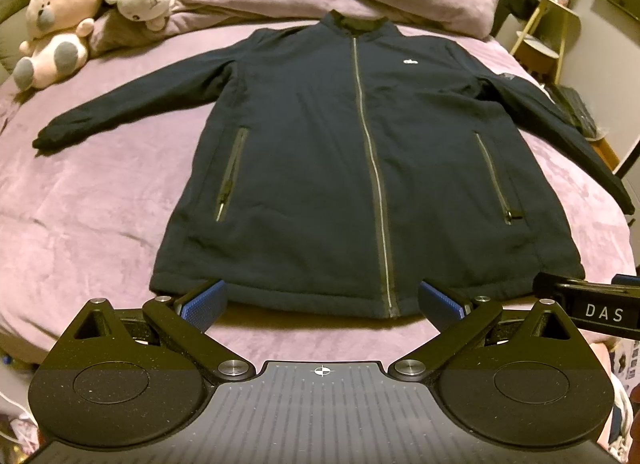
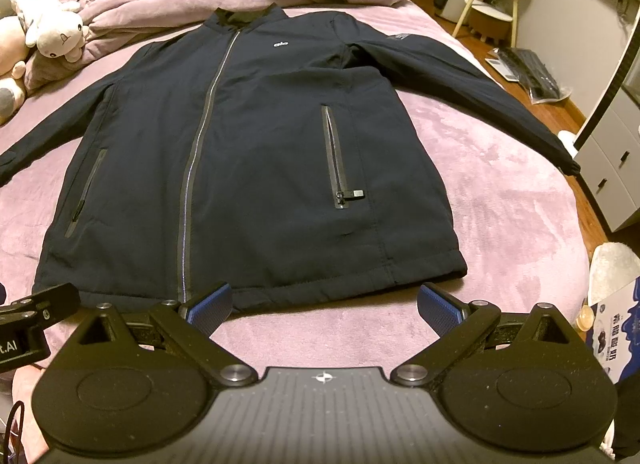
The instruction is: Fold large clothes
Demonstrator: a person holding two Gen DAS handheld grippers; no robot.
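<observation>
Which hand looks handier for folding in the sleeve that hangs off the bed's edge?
Right, probably. That sleeve lies on the right gripper's side of the jacket; the left gripper would have to cross the whole jacket. Both are open and empty.

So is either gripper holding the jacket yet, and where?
Nothing is held. The left gripper and right gripper both have their jaws open, short of the jacket hem.

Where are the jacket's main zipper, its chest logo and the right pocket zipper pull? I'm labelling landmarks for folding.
main zipper [image 1: 370, 135], left wrist view, mid-length.
chest logo [image 2: 281, 44], right wrist view, white lettering.
pocket zipper pull [image 2: 357, 193], right wrist view, metal tab.
</observation>
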